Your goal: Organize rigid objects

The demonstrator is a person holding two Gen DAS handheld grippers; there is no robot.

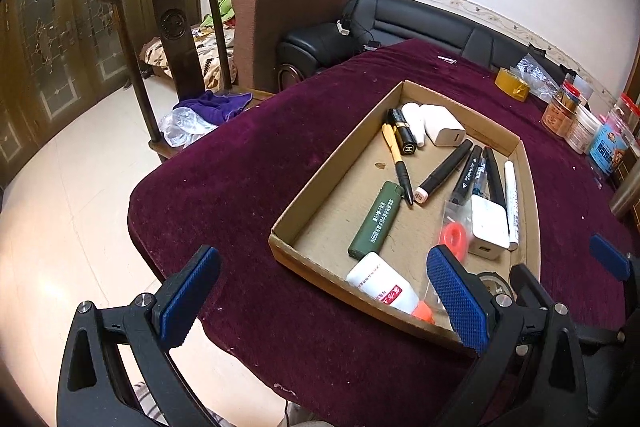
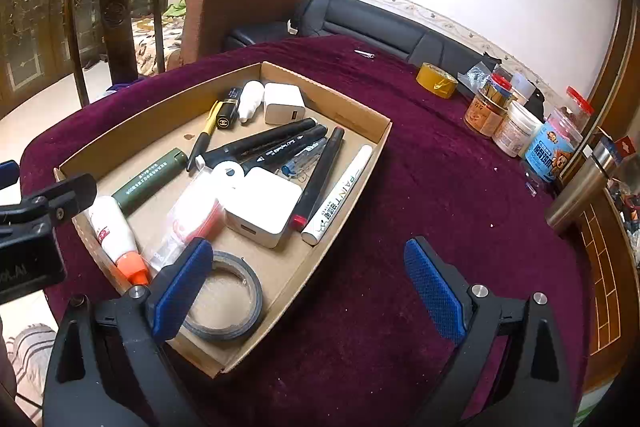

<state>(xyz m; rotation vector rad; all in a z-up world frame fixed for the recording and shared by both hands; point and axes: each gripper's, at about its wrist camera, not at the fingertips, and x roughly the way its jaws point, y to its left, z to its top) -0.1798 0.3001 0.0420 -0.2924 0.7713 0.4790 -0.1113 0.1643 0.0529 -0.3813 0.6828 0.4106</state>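
Observation:
A shallow cardboard tray sits on the purple tablecloth. It holds several markers, two white chargers, a green lighter, a white bottle with an orange cap, a black tape roll and a white paint pen. My left gripper is open and empty, hovering over the tray's near left corner. My right gripper is open and empty over the tray's near right edge, its left finger above the tape roll.
A yellow tape roll and several jars stand at the table's far right. A steel flask lies by the right edge. A wooden chair, an armchair and a black sofa stand behind the table.

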